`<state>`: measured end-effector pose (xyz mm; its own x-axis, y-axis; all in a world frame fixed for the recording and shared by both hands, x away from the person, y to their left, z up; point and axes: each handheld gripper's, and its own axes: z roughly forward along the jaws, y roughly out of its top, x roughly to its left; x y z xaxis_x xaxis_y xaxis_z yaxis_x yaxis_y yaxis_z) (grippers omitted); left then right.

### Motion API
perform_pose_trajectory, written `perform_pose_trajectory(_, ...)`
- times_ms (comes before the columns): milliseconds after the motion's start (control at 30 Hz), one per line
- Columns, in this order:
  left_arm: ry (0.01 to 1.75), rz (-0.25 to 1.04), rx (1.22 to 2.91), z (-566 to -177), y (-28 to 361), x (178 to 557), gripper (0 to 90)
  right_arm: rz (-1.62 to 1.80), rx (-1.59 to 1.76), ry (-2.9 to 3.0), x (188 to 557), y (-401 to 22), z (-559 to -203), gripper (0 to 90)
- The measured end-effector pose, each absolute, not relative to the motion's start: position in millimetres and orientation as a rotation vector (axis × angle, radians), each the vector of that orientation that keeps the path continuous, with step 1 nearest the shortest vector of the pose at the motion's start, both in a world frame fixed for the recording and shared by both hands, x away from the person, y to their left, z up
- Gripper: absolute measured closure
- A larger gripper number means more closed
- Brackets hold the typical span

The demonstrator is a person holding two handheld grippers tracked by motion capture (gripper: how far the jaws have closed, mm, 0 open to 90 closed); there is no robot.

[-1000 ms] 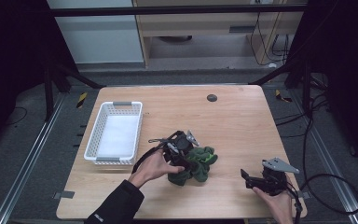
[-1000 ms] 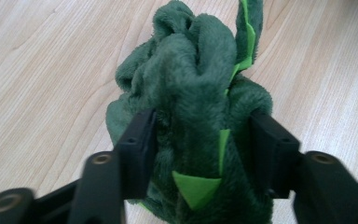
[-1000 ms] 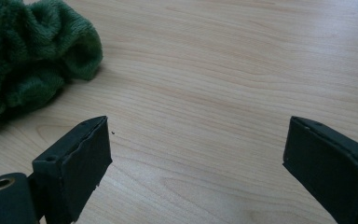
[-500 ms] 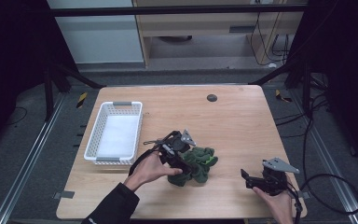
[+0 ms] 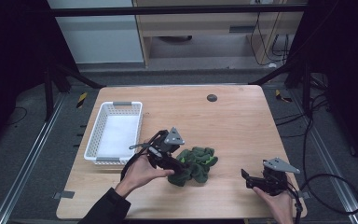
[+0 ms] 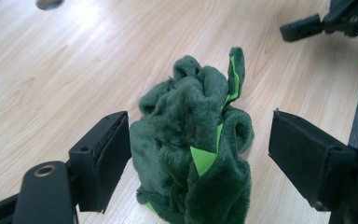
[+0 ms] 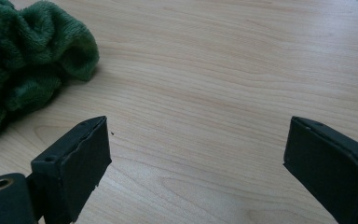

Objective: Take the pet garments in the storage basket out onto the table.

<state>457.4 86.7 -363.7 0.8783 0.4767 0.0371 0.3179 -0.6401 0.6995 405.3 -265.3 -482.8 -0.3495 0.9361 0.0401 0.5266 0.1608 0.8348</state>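
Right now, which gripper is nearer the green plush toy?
Left. The left gripper has its jaws open around the green plush toy; the right gripper rests apart on bare table beside it.

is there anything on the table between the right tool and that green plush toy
Nothing visible. Bare wood of the table lies between the right tool and the crumpled green plush toy. The left tool is at the toy's far side, its jaws just opened and straddling the plush without pressing it.
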Motion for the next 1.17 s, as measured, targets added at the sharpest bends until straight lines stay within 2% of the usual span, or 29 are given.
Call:
perform_pose_trajectory(433, 0.739, 0.372, 2.099, -384, 143, 437, 21.6, 1.083, 1.384, 1.947, 405, -266, -483, 6.9)
perform_pose_trajectory(767, 0.847, 0.436, 2.027, -412, 180, 420, 24.6, 1.075, 1.379, 1.947, 404, -266, -483, 6.9)
perform_pose_trajectory(1167, 0.945, 0.455, 1.964, -433, 220, 403, 26.9, 1.066, 1.384, 1.937, 402, -266, -484, 6.8)
